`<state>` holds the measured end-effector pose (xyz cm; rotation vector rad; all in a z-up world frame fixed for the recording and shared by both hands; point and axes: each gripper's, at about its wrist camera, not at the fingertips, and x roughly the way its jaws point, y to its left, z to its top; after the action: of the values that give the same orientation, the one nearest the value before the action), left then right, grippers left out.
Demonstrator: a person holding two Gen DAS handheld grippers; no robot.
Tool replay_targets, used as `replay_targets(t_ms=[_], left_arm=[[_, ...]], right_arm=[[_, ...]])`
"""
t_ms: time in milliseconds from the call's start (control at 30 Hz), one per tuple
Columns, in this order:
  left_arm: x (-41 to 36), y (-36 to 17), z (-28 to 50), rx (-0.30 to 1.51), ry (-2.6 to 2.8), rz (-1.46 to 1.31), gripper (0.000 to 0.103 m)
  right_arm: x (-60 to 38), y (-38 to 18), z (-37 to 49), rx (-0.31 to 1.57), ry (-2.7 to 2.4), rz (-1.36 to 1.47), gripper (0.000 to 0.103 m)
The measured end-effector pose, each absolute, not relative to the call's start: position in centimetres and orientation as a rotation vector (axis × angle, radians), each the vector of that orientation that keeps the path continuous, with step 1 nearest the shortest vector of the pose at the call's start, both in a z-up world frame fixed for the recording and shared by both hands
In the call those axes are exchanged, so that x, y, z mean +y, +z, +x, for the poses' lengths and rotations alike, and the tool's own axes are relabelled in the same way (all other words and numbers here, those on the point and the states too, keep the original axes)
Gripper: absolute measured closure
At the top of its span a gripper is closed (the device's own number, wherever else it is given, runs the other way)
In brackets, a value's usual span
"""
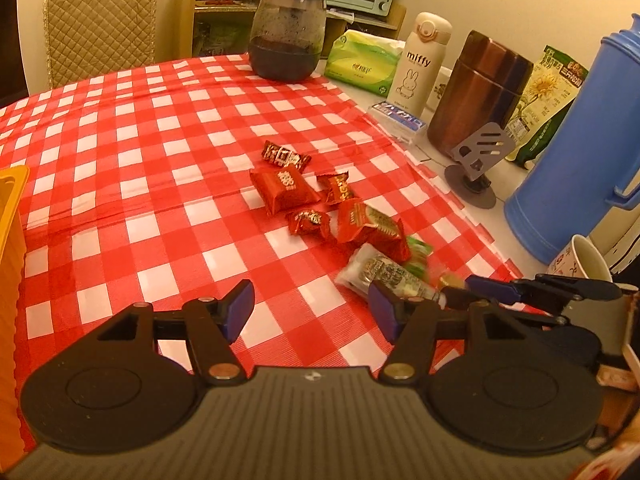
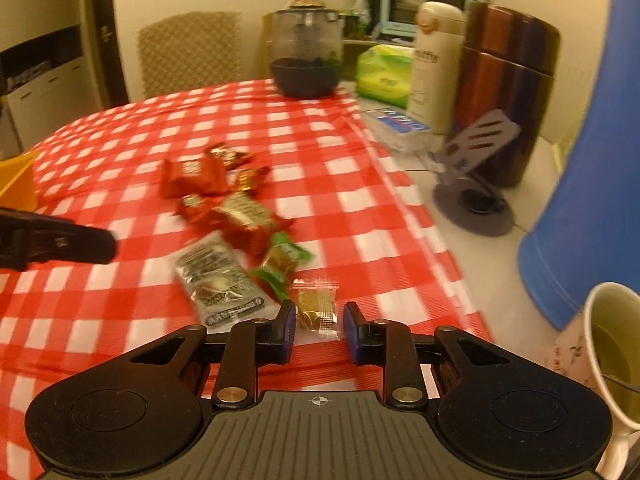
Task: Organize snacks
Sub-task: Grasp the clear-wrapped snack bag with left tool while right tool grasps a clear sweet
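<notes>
Several wrapped snacks lie in a loose pile on the red checked tablecloth (image 1: 160, 160): red packets (image 1: 282, 190), a silver packet (image 1: 380, 274) and a green one (image 2: 282, 264). A small clear packet with a brown square (image 2: 318, 308) lies nearest. My right gripper (image 2: 319, 330) is open, its fingertips on either side of the packet's near end, without closing on it. It also shows in the left wrist view (image 1: 472, 286). My left gripper (image 1: 312, 310) is open and empty, above the cloth just short of the silver packet.
An orange bin (image 1: 12, 264) stands at the left edge. On the right stand a blue thermos (image 1: 576, 152), a brown canister (image 1: 476, 92), a grey phone stand (image 1: 476, 160), a white Miffy bottle (image 1: 420, 60), a tissue pack (image 1: 360, 60), a paper cup (image 2: 612, 352). A dark jar (image 1: 286, 32) stands at the back.
</notes>
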<state>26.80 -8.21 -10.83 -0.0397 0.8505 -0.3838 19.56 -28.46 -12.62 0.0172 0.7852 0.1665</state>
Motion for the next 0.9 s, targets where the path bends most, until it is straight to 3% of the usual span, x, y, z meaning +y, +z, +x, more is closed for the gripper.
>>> replay_targets(t_ms=[433, 633, 667, 900], left_arm=[[-11.2, -12.9, 27.2, 0.866, -0.511, 0.043, 0.044], [-13.0, -14.1, 28.1, 0.861, -0.551, 0.107, 0.054], [-13.3, -14.4, 28.2, 0.863, -0.556, 0.121, 0.060], [-14.2, -14.8, 27.8, 0.826, -0.561, 0.216, 0.064]], right_arm=[[-26.8, -12.3, 16.7, 0.769, 0.192, 0.047, 0.077], [-27.8, -13.0, 16.3, 0.756, 0.145, 0.022, 0.077], [-28.0, -13.2, 16.2, 0.755, 0.145, 0.018, 0.077], [-27.7, -13.6, 16.8, 0.722, 0.142, -0.012, 0.075]])
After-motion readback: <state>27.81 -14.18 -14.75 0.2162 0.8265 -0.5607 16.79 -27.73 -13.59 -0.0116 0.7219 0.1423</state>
